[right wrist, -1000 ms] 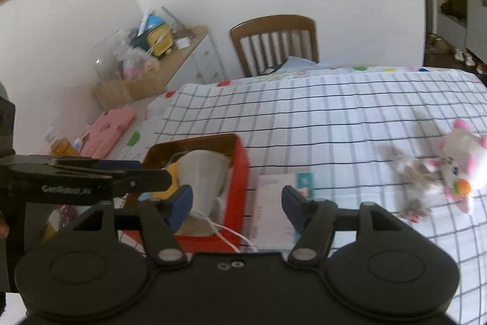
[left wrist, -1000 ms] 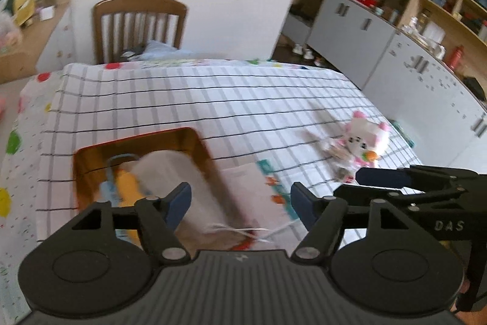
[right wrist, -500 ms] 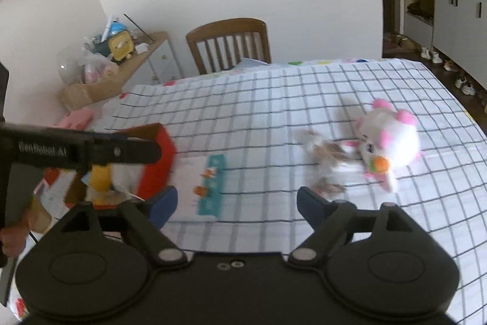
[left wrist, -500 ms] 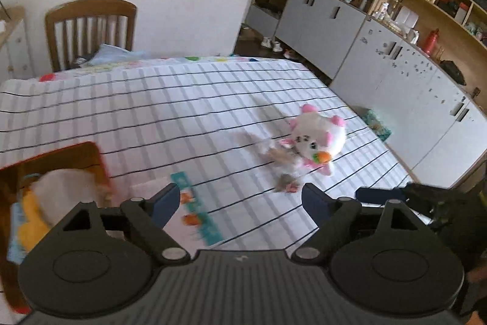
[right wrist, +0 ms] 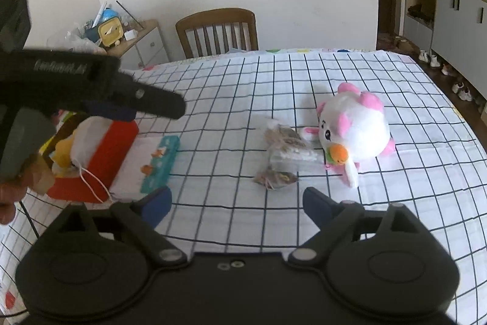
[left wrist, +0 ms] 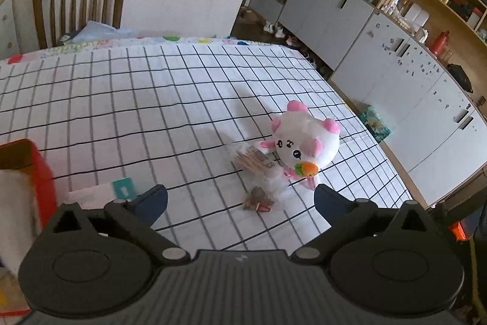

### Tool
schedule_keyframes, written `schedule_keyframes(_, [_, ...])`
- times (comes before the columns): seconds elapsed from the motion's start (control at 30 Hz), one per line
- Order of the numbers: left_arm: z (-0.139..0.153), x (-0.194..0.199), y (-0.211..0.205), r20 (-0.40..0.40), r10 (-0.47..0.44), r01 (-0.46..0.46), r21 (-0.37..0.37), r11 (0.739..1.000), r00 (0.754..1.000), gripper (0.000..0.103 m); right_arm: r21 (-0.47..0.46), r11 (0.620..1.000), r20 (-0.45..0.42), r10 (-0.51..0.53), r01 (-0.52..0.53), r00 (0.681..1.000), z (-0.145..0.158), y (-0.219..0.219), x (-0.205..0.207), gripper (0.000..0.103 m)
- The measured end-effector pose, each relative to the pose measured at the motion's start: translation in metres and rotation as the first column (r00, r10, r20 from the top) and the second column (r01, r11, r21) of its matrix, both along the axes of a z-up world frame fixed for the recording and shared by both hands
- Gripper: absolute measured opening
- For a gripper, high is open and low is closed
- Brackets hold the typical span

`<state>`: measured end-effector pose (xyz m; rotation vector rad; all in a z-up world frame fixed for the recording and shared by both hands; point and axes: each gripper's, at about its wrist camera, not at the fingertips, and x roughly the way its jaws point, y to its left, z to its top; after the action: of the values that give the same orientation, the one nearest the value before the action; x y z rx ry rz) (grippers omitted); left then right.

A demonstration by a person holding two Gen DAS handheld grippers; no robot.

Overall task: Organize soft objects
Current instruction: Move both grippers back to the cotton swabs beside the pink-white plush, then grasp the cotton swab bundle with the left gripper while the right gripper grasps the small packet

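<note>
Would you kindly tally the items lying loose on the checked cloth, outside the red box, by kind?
Plush toys: 1, the white and pink plush.
Clear packets: 2, a large packet and a small packet.
Flat teal-edged packs: 1, the pack.
Total: 4.

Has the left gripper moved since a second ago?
Yes. The left gripper, jaws opening and empty, has swung from above the red open-topped box rightward along the checked tablecloth toward the white-and-pink plush toy.

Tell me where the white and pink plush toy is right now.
The white and pink plush toy lies on the checked tablecloth, right of centre in both wrist views, touching the clear plastic packets on its left.
</note>
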<state>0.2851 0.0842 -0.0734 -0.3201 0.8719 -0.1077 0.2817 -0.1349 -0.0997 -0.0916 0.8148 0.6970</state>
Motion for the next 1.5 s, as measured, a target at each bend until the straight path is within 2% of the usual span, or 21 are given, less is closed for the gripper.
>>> schedule_keyframes(0.17, [-0.006,0.025,-0.012,-0.011,0.003,-0.004,-0.027,1.000,1.000,0.103,-0.004,1.000,-0.007,0.021,-0.021,1.000,-0.010,-0.004,0.011,0.093])
schedule_keyframes(0.6, [-0.042,0.089,-0.037,-0.118,-0.029,0.034,0.045,0.998,0.993,0.103,-0.026,0.999,-0.036,0.037,-0.038,0.999,-0.033,0.003,0.045,0.087])
schedule_keyframes(0.83, [-0.067,0.114,-0.044,-0.202,-0.051,0.058,0.031,0.998,0.978,0.102,-0.059,0.996,-0.039,0.063,-0.065,0.997,-0.047,0.015,0.058,0.079])
schedule_keyframes(1.1, [-0.082,0.129,-0.046,-0.233,-0.059,0.063,0.011,0.998,0.971,0.102,-0.100,0.991,-0.058,0.084,-0.090,0.995,-0.061,0.026,0.074,0.077])
schedule_keyframes(1.27, [-0.089,0.136,-0.049,-0.245,-0.062,0.068,0.017,0.998,0.968,0.093,-0.109,0.990,-0.049,0.082,-0.087,0.995,-0.065,0.030,0.076,0.073])
schedule_keyframes(1.33, [-0.092,0.138,-0.047,-0.250,-0.057,0.061,0.009,0.998,0.967,0.087,-0.111,0.990,-0.041,0.083,-0.088,0.996,-0.066,0.034,0.077,0.072])
schedule_keyframes(1.43, [-0.096,0.141,-0.046,-0.260,-0.051,0.050,-0.010,0.999,0.964,0.084,-0.117,0.989,-0.039,0.087,-0.091,0.995,-0.068,0.038,0.080,0.070])
schedule_keyframes(1.47, [-0.096,0.142,-0.047,-0.260,-0.049,0.049,-0.009,0.999,0.964,0.081,-0.124,0.988,-0.038,0.086,-0.090,0.996,-0.070,0.042,0.082,0.067])
schedule_keyframes(1.5, [-0.097,0.143,-0.047,-0.262,-0.050,0.049,-0.010,0.999,0.964,0.074,-0.131,0.987,-0.036,0.085,-0.089,0.996,-0.071,0.044,0.083,0.063])
